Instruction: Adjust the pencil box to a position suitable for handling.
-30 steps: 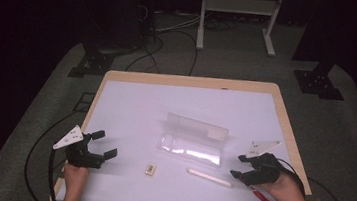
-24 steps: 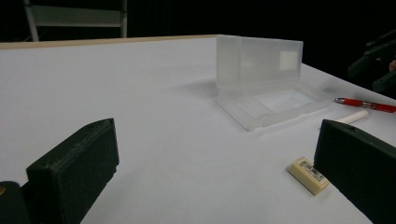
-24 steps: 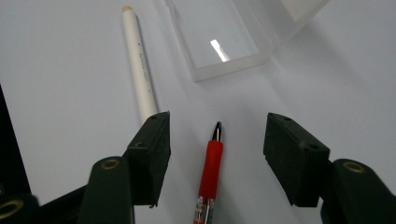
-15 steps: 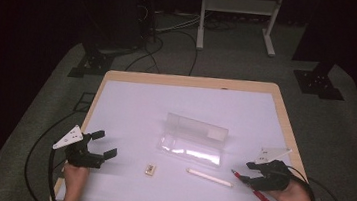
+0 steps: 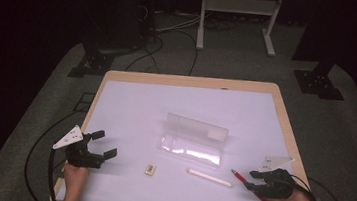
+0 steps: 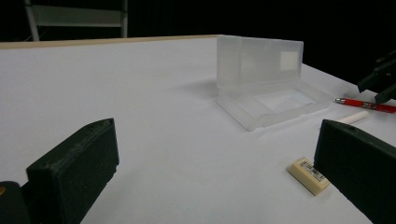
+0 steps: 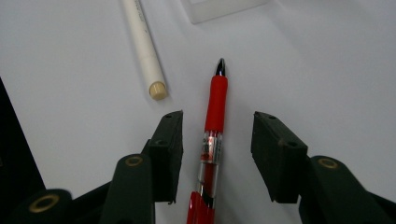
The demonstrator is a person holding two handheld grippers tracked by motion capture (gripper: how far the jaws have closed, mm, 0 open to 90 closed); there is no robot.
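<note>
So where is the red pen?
The red pen lies on the table's near right side, between the open right gripper and just right of the white stick.

Glossy red plastic pen (image 7: 214, 135), matt white tabletop (image 5: 165, 109)

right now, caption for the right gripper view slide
Open right tool straddling a red pen on the white table, not yet gripped.

Setting: a recording studio or lab space, dim, walls and backdrop black. Evidence:
- wood-edged table (image 5: 284, 123) with a plain white top, brightly lit against dark surroundings;
- grey carpet (image 5: 344, 128) underfoot;
- black cables (image 5: 172, 44) trailing across the floor behind the table;
- black stand bases (image 5: 318, 84) at left and right of the table;
- white metal frame (image 5: 239, 6) at the rear.
No household furnishings.
</note>
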